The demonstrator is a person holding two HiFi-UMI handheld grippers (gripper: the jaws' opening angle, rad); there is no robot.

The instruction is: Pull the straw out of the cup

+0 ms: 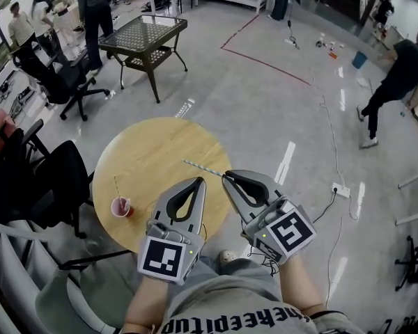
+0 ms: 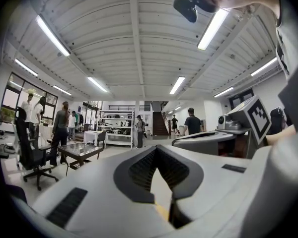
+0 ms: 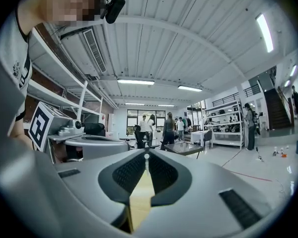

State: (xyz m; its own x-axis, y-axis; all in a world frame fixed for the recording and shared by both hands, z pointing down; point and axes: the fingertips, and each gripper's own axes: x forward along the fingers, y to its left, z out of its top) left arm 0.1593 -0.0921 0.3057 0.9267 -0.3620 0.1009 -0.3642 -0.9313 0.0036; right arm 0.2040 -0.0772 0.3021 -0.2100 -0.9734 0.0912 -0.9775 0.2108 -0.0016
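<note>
Head view shows a round wooden surface [image 1: 153, 152] in front of the person, with both tools held over its near edge. The left hand-held gripper [image 1: 198, 180] is seen with its jaws brought together on nothing, which the left gripper view confirms: the tips [image 2: 156, 148] meet with no object between them. The right hand-held gripper [image 1: 225, 175] is clamped on one end of a striped straw [image 1: 202, 167]. In the right gripper view that end is seen as a small pale disc [image 3: 146, 156] pinched at the jaw tips. A red cup [image 1: 121, 207] stands near the surface's left edge, well apart from the straw and to the left of both tools, the left one being the nearer. The straw's long axis runs from the right jaws up and leftward across the surface, roughly level and wholly clear of the cup. Extraction is judged complete for this straw. A fine upright line is noted above the cup; whether it is a second straw cannot be determined.
</note>
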